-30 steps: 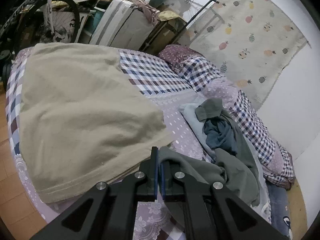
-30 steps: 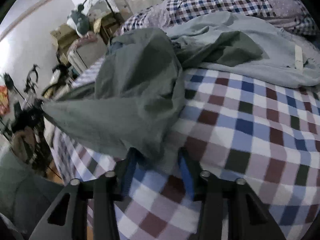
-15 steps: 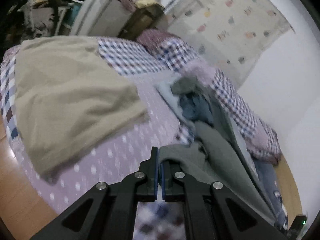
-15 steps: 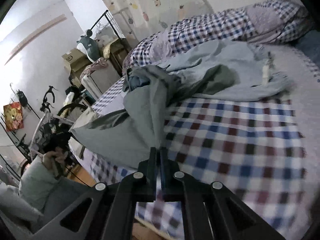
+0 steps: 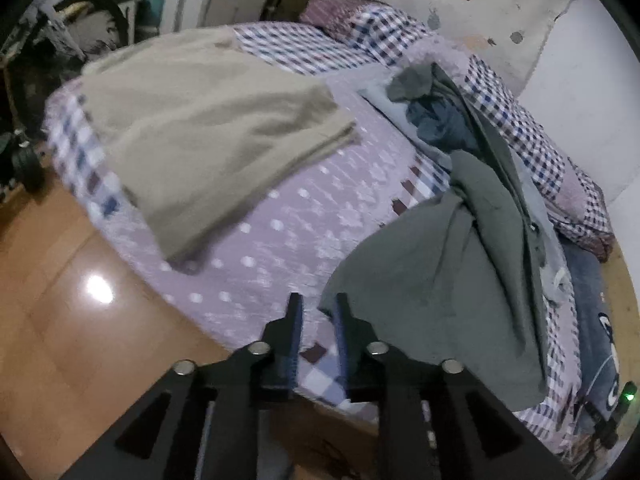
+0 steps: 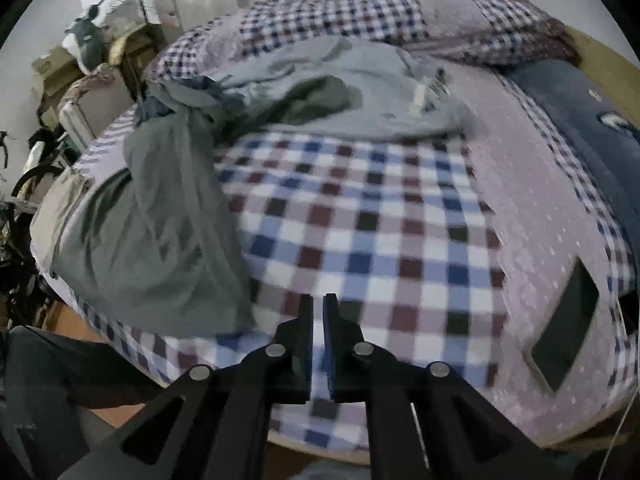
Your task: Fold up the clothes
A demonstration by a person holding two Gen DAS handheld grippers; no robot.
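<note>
A grey-green garment lies spread on the near right part of the bed, one corner just off the right fingertip of my left gripper. That gripper is open over the bed's edge and holds nothing. In the right wrist view the same garment lies crumpled at the left. Its edge is apart from my right gripper, whose fingers are parted by a narrow slit with only checked bedspread showing through. A folded beige garment rests at the far left of the bed.
A heap of blue and grey clothes sits near the pillows, with a pale grey garment spread behind. A dark navy item and a black rectangle lie at the right. Wooden floor and a bicycle are left of the bed.
Both grippers dragged the grey-green garment toward the bed's near edge, then let it go. The left fingers have parted clearly, the right ones slightly, and the garment now lies loose.
</note>
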